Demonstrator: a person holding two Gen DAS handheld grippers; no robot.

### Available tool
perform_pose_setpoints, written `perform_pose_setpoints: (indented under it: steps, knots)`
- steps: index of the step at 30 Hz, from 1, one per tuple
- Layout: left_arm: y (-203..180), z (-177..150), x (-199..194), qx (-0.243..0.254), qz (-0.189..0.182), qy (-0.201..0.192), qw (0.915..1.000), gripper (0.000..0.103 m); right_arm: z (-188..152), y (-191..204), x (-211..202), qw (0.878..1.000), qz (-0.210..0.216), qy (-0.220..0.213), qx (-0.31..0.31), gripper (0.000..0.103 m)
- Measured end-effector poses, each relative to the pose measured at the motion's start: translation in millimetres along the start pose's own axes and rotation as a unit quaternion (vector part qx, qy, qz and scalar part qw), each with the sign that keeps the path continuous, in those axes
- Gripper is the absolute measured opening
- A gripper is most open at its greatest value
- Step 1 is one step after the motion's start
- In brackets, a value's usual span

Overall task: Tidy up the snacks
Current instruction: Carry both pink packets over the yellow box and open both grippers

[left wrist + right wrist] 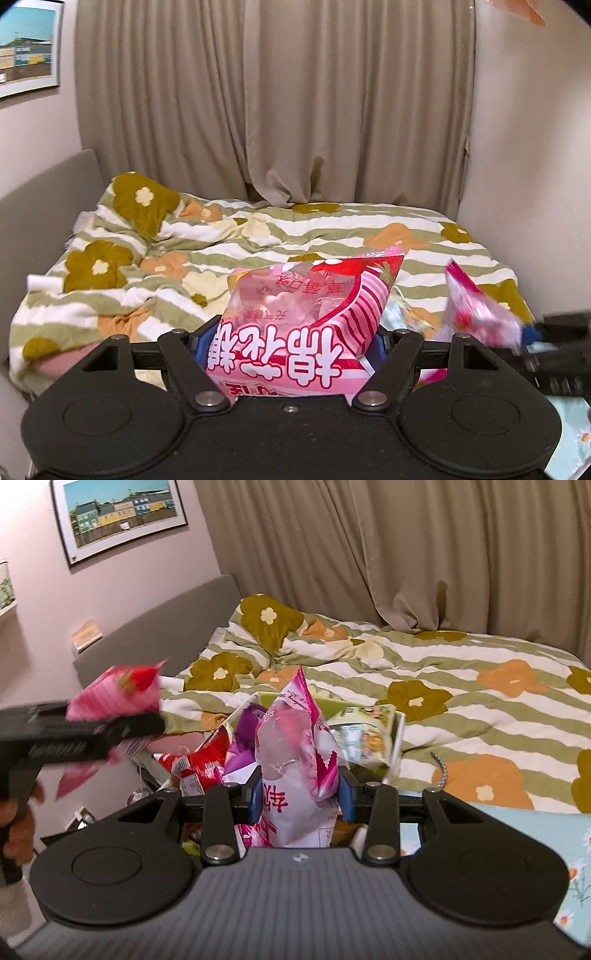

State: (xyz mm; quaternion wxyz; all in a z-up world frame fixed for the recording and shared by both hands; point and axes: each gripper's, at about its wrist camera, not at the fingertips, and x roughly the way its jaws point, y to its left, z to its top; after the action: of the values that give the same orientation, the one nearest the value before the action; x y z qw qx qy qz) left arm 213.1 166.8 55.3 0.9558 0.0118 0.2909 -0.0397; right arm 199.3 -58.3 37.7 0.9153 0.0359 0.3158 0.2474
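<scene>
My left gripper [291,343] is closed on a pink marshmallow bag [306,314], raised above the flowered duvet [155,236]. My right gripper [300,794] pinches a pink-and-white candy bag [295,746], just over the container [398,734] of mixed packets at the near left of the bed. Step in hand, as I judge it: both bags lifted, not yet sorted. The next move calls for carrying each to its place and loosening the fingers only there.
</scene>
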Motion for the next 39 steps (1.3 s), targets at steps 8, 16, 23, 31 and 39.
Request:
perform_pose_setpoints:
  steps: [8, 16, 23, 31, 39]
  knots:
    - [19.1, 28.1, 63.3, 0.027, -0.050, 0.029, 0.9979, 0.093, -1.1, 23.0, 19.9, 0.997, -0.049, 0.006, 0.053, 0.054]
    - [27.1, 4.2, 54.1, 0.033, -0.060, 0.034, 0.9971, 0.103, -15.8, 31.8, 15.3, 0.993, -0.089, 0.020, 0.077, 0.054]
    - [36.2, -23.2, 16.5, 0.004, -0.055, 0.032, 0.9980, 0.103, -29.6, 35.3, 10.5, 0.991, -0.093, 0.021, 0.090, 0.055]
    - [41.7, -38.2, -0.3, -0.004, -0.029, 0.035, 0.9990, 0.103, -26.0, 47.9, 20.0, 0.993, -0.086, 0.014, 0.078, 0.097]
    - [24.6, -56.1, -21.4, -0.009, -0.011, 0.040, 0.9991, 0.103, -36.4, 50.4, 5.5, 0.995, -0.073, -0.008, 0.071, 0.103]
